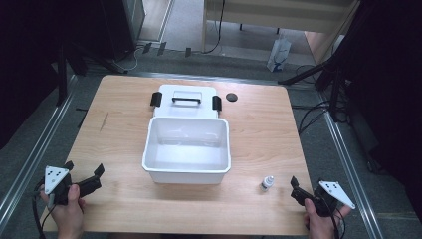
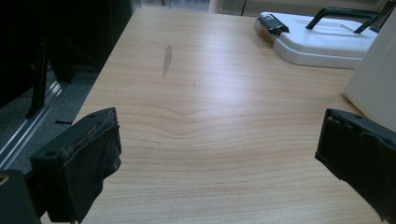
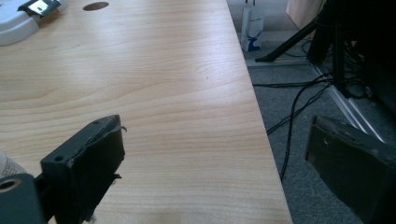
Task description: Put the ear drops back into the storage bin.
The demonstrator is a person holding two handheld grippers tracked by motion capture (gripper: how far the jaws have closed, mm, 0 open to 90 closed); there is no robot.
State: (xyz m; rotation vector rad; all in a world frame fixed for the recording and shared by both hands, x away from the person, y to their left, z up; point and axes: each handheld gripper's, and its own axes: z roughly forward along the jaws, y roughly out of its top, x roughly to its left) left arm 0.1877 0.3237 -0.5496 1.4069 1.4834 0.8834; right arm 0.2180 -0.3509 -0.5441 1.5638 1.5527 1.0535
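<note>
An empty white plastic bin [image 1: 186, 172] stands in the middle of the wooden table [image 1: 259, 134]. Its white lid [image 1: 185, 92], with a black handle and black clasps, lies flat just behind it. A small bottle with a white cap [image 1: 267, 183] stands upright near the front right. My left gripper [image 1: 83, 168] is open at the front left corner, holding nothing; its own view shows bare wood between the jaws [image 2: 217, 133], with the lid [image 2: 322, 44] and bin wall [image 2: 373, 88] off to the right. Just right of the bottle, my right gripper [image 1: 307, 182] is open and empty [image 3: 215, 133].
A dark round hole [image 1: 231, 97] sits in the tabletop right of the lid. The table's right edge runs between the right gripper's jaws, with cables [image 3: 299, 102] on the grey floor beyond. A white bag [image 1: 278, 52] stands on the floor behind the table. Stand legs flank both sides.
</note>
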